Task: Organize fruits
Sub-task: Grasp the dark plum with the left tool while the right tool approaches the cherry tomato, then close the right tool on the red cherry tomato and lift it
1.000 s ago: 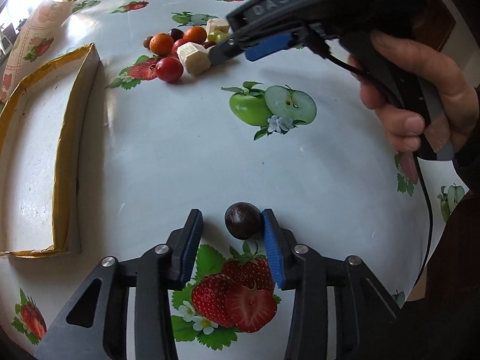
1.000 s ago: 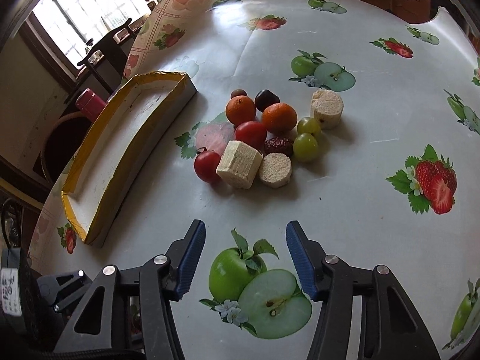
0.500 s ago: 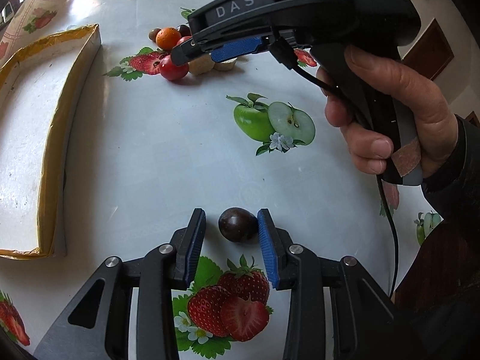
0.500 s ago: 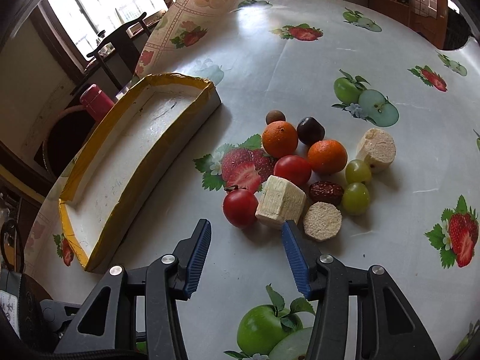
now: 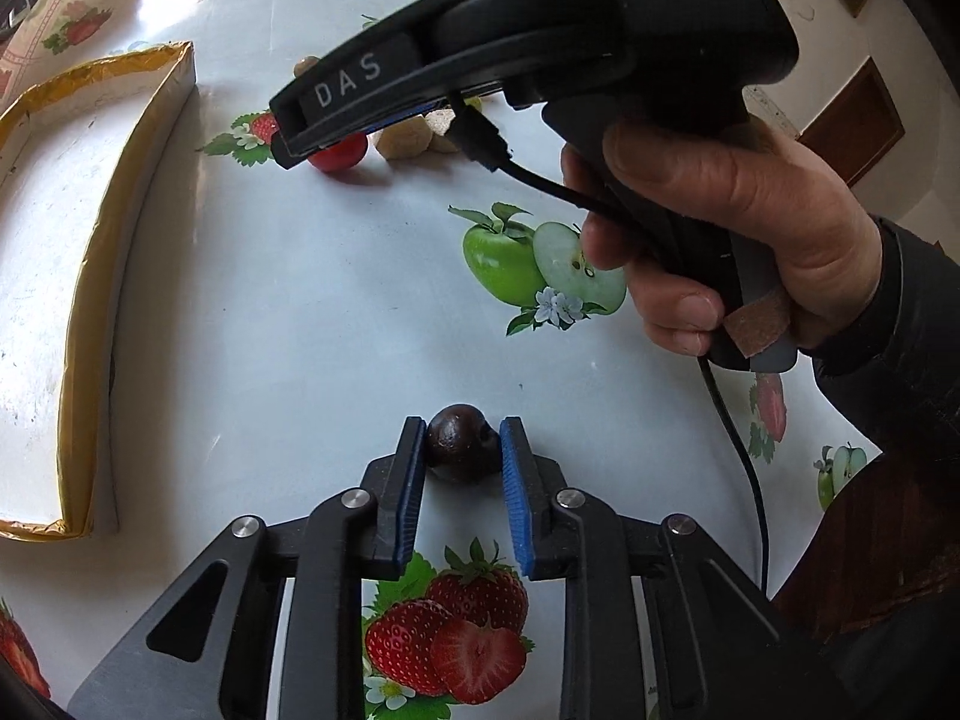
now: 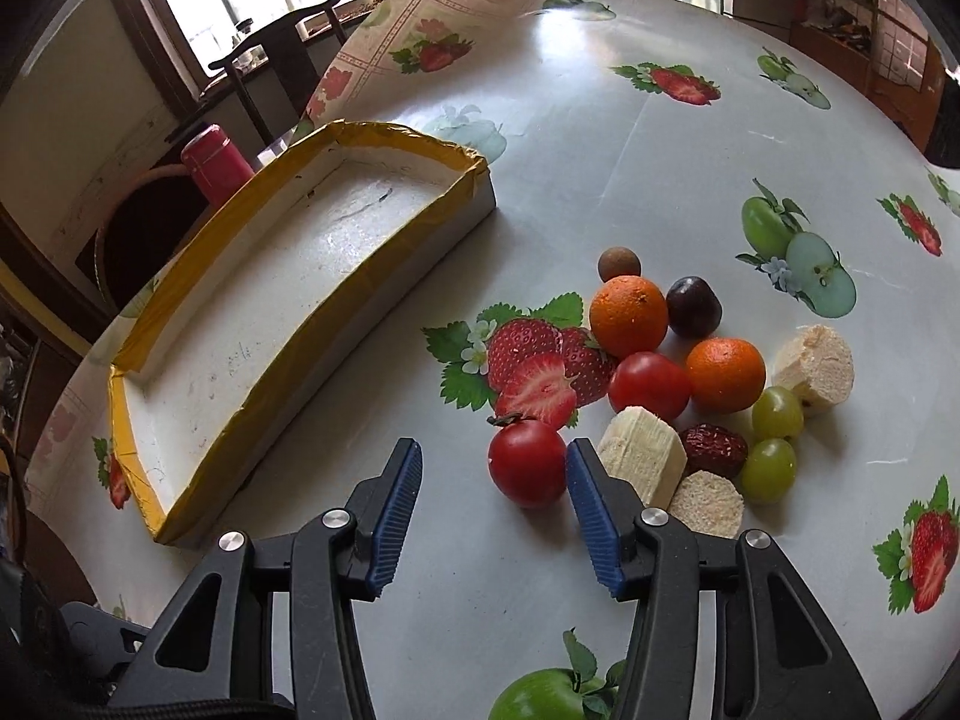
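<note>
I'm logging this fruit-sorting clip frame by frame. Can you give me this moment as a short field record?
left claw: shut on dark round fruit, at table level
right claw: open, near red tomato
tray: no fruit inside
fruit pile: loose on tablecloth, right of tray

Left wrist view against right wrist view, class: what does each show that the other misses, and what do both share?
Only the left wrist view shows the left gripper shut on a dark round fruit, and the hand holding the right gripper. Only the right wrist view shows the right gripper open near the pile: oranges, green grapes, red date. Both show the tray and red tomato.
</note>
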{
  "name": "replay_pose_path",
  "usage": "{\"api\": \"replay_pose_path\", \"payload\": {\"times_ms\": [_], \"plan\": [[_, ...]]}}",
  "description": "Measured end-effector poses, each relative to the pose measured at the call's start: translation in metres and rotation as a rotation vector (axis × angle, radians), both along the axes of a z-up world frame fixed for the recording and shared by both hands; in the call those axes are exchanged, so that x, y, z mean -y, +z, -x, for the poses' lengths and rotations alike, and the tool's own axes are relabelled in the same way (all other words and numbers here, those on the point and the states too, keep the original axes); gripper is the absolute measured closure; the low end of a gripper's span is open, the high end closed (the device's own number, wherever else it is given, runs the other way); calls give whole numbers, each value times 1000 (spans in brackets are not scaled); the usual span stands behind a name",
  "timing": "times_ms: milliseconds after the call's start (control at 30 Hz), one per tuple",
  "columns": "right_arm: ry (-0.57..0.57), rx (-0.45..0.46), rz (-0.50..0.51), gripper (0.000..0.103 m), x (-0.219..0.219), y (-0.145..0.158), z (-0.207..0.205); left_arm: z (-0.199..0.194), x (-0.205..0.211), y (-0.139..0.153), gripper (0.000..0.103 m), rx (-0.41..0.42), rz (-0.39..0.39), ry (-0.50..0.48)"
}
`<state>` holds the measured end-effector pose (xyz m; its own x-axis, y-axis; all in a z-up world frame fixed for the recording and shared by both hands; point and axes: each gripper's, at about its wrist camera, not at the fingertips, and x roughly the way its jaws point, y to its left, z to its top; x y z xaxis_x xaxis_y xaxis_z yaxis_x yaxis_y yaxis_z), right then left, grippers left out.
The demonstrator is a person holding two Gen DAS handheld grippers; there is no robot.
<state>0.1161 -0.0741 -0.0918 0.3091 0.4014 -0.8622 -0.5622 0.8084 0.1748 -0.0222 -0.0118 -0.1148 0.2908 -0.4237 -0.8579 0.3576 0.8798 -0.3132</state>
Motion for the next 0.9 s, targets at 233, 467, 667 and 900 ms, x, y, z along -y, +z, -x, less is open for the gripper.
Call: {"api": "replay_pose_path", "payload": {"times_ms": [233, 467, 667, 900], "plan": [[40, -30, 22, 74, -3, 2, 7, 0, -5, -2, 82, -11, 17, 12], [-1, -36, -88, 74, 24, 28, 36, 0, -7, -1, 82, -2, -6, 16], [-56, -57, -114, 74, 50, 36, 54, 0, -3, 21, 82, 13, -52, 35], [-55, -72, -116, 74, 59, 37, 73, 8, -31, 56, 82, 67, -44, 95]]}}
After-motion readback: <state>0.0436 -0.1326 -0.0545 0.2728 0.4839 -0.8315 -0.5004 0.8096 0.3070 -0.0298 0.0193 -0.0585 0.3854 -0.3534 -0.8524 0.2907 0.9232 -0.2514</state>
